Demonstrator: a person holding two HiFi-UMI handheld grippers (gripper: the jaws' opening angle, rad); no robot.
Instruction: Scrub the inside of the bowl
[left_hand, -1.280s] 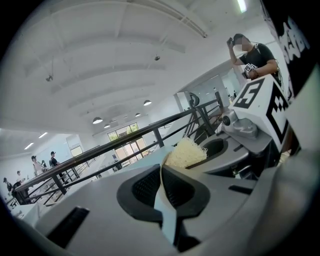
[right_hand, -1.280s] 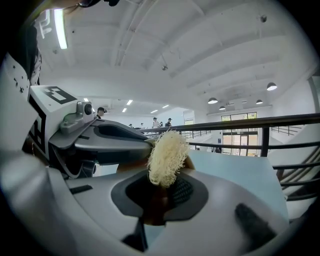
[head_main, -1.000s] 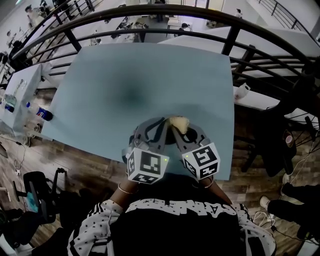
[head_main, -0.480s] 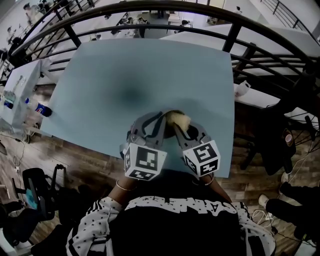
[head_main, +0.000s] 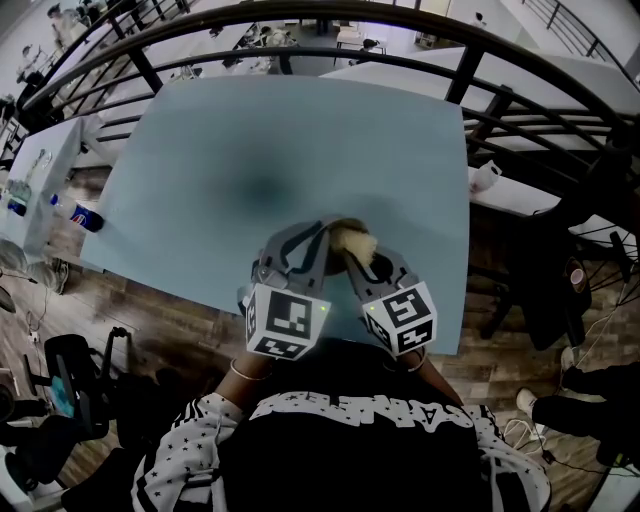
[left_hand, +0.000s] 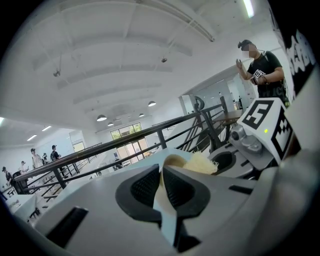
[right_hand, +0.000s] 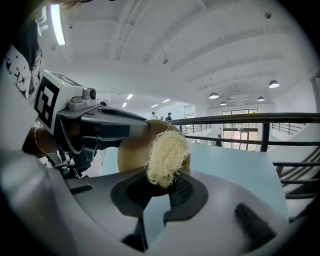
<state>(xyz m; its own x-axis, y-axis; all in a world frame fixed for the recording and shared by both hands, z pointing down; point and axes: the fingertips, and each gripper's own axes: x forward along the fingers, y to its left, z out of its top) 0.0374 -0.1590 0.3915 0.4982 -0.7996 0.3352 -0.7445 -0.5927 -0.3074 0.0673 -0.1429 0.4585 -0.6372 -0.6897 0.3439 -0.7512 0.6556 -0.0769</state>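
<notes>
Stringy scrubber against smooth tan bowl

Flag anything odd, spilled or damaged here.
Nothing spilled or damaged. The bowl is tipped on edge, rim clamped in the left gripper, the right gripper holding a fibrous scrubber against its inside; that suits scrubbing.
</notes>
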